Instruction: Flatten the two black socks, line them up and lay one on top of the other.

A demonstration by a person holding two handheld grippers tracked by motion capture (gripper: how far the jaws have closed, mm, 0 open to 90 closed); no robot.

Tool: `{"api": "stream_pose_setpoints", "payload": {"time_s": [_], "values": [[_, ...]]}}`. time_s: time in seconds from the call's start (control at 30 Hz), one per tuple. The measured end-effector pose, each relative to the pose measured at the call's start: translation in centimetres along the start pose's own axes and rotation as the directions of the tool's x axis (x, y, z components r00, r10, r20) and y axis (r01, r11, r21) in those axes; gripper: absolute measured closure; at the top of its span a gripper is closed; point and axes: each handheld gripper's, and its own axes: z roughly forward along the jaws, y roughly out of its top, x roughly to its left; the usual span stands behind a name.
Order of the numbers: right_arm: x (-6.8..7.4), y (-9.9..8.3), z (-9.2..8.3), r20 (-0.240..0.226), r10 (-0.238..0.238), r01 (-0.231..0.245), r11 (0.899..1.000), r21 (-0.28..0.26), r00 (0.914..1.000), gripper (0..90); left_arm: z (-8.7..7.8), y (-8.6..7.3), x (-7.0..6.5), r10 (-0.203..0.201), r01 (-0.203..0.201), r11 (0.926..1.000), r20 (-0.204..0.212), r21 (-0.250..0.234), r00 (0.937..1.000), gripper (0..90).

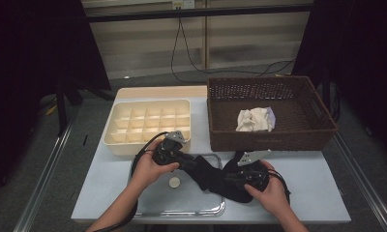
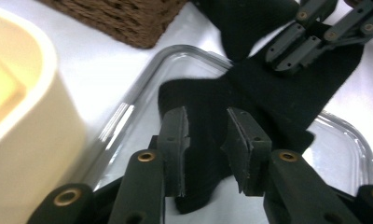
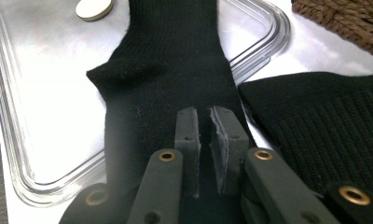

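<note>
Left gripper (image 1: pixel 189 162) sits over the clear tray (image 1: pixel 148 209) with its jaws narrow and the toe end of the black sock (image 1: pixel 215 178) lying between them; the pads (image 2: pixel 175 140) look slack on the fabric rather than pinching it, so the grip is doubtful. Risk: if this end is lifted or pulled now, the sock may slide out and drop back onto the tray, or drag the small white disc (image 1: pixel 174 182) that lies just beside it. Sock spans from the tray's inner part across its right rim onto the table (image 1: pixel 312 193). Right gripper (image 1: pixel 232 178) has jaws nearly closed, pinching the sock's cuff end; a second dark piece (image 3: pixel 324 121) lies touching it at the right, and a wide bite could take both. A pull from the right alone may stretch the knit or snag it on the tray's rim. Surface: pale table, cream divided box (image 1: pixel 148 126) at back left, woven basket (image 1: pixel 271 112) at back right holding pale folded cloth (image 1: pixel 254 120). Room: dim, grey floor, dark drapes either side, cables hanging at the rear wall.
</note>
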Motion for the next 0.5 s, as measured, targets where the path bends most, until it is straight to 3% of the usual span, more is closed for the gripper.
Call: {"api": "stream_pose_setpoints", "payload": {"time_s": [0.37,0.5], "values": [[0.0,0.0,0.0,-0.001,0.005,-0.005,1.000,0.001,1.0000,81.8,0.2,-0.6,1.1,-0.005,0.008,0.9990,-0.079,0.044,0.9968,66.7],[-0.1,-0.1,0.0,-0.004,0.008,-0.008,1.000,-0.001,1.0000,81.8,0.4,-0.9,1.3,-0.026,0.031,0.9982,-0.096,0.051,0.9950,69.4]]}}
